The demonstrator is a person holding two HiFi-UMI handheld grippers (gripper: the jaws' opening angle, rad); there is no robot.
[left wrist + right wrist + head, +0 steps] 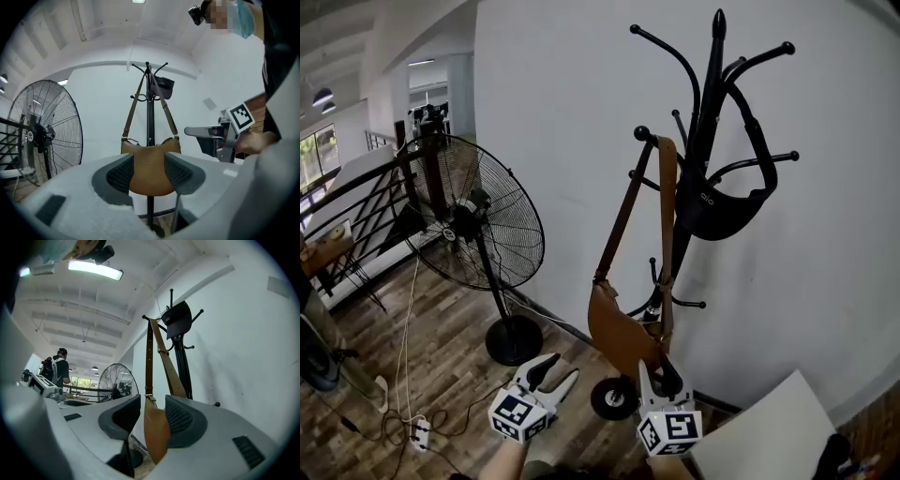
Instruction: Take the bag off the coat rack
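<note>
the brown leather shoulder bag (617, 330) hangs by its long brown strap (667, 206) from a ball-tipped hook (642, 133) of the black metal coat rack (705, 122), low against the pole. the right gripper (152, 405) has its tongs apart with the body of the bag standing edge-on between them. the bag seems to lie against one pad, with a thin gap on the other side, so it is not pinched yet. the left gripper (147, 164) is also apart and holds nothing. in its view the bag is only seen beyond the jaws, well apart from them.

i judge that the step in hand is to take hold of the bag. it is better to close the right tongs on the upper, stiffer part of the body, not on the soft lower edge, so the leather will not slide out. after that the bag must go up first, until the strap is slack and rises above the ball, and only then away from the wall. a pull to the side could tip the rack or disturb the black pouch (722, 206) hanging higher. the free left gripper may guide the strap over the hook.
</note>
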